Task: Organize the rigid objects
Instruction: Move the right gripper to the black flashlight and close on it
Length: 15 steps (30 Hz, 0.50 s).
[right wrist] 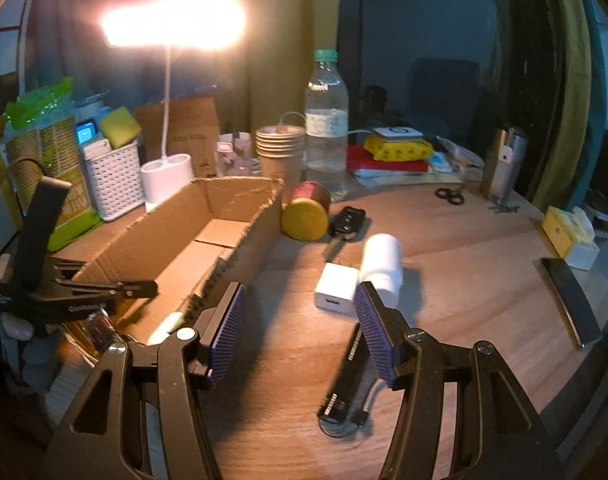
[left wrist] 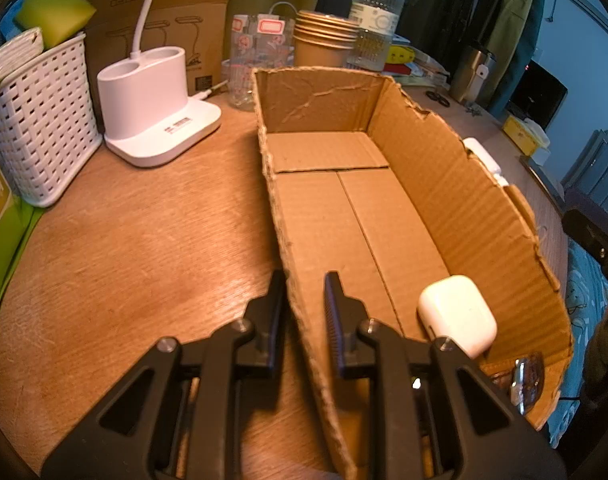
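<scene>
The left gripper (left wrist: 304,292) pinches the near side wall of the open box (left wrist: 456,200), one finger outside the cardboard and one inside. The box lies lengthwise on the desk (left wrist: 144,240), running from the near edge toward the clutter at the back. Inside it, by the near end, lies a white earbud case (left wrist: 458,314), and a shiny metal thing (left wrist: 524,380) that I cannot make out sits in the near corner.

The right gripper (right wrist: 300,320) hangs over bare desk to the right of the box, jaws spread with nothing between them. Just beyond its fingertips sit a white charger cube (right wrist: 336,290) and a white bottle (right wrist: 382,266) lying on its side, touching each other. Farther back lie a car key (right wrist: 344,222) and a gold-lidded tin (right wrist: 306,218) tipped over beside the box's far corner. Below the right finger lies a black device (right wrist: 344,384) with a coiled cord. A lit lamp (right wrist: 172,26) stands at the back edge.
</scene>
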{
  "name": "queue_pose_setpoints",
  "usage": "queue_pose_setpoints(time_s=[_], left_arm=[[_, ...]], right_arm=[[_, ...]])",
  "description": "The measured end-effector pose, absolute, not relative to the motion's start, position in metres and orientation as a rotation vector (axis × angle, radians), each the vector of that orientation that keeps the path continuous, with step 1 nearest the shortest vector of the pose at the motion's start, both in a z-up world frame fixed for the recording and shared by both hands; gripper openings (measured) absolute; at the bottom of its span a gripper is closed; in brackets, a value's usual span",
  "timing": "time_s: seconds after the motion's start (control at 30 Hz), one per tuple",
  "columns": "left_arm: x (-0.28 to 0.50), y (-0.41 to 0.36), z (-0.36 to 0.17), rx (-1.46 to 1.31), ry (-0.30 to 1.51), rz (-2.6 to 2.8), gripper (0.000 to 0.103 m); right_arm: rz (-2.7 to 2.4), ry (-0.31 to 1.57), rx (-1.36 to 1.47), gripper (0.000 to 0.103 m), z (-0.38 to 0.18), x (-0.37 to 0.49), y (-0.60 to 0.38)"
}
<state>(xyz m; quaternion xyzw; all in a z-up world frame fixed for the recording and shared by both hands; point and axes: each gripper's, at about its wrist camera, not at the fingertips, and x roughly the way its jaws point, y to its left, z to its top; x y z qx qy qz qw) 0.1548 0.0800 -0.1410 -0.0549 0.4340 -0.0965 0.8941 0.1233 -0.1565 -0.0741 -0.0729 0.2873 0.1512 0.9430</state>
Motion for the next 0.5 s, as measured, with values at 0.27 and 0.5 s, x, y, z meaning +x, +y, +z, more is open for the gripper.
queue_pose_setpoints(time_s=[0.27,0.5], left_arm=[[0.155,0.080,-0.141,-0.114,0.900,-0.200,0.021],[0.155,0.080,-0.141,-0.114,0.900,-0.200,0.021]], right_arm=[[0.267,0.620,-0.152,0.060,-0.083,0.124,-0.168],[0.240,0.671,-0.159,0.060,-0.097,0.130,-0.171]])
